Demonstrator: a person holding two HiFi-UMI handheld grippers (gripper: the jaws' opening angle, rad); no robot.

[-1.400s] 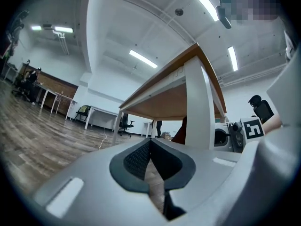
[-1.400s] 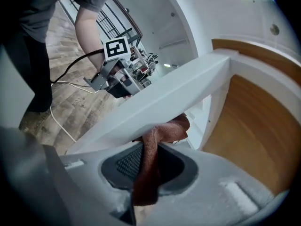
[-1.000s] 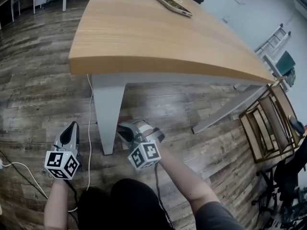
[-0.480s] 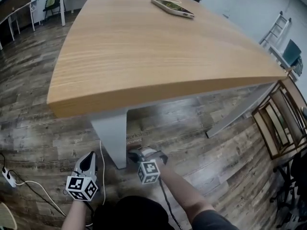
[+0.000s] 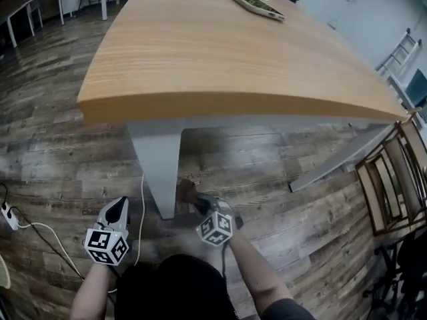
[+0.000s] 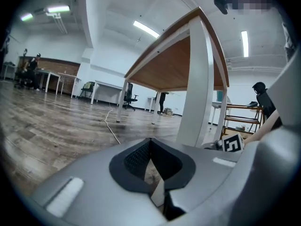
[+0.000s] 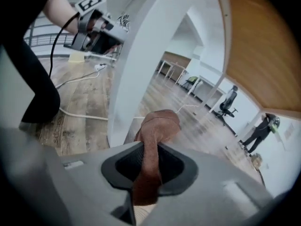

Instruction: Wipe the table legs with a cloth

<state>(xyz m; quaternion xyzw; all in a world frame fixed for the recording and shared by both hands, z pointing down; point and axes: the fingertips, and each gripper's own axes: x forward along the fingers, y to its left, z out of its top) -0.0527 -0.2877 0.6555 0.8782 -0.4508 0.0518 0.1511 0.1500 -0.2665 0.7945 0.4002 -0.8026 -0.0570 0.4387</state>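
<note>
Right gripper (image 7: 149, 166): jaws clamped on a brown cloth (image 7: 157, 126), a folded wad of it sticking out past the tips; the cloth sits low, just beside the foot of the white table leg (image 5: 159, 172), contact not clear from any view; cloth looks soft, light and limp, likely to bunch or drag loose under a hard rub, so a pinch well into the fold, as now, seems right; leg is smooth, rigid, tapering to the floor, judged easy to slide along.

Left gripper (image 5: 119, 209): jaws together, nothing between them; held low on the other side of the leg, apart from it.

White cable (image 5: 141, 199) runs along the floor just beside the leg on the left gripper's side, and could snag a wipe round the foot; power strip (image 5: 8, 217) further left.

Overhead: wooden table top (image 5: 220, 45) overhangs the leg, limiting reach near the joint; a flat tray-like object (image 5: 255, 4) lies at its far end.

Far right: wooden rack (image 5: 387, 179), well apart.
</note>
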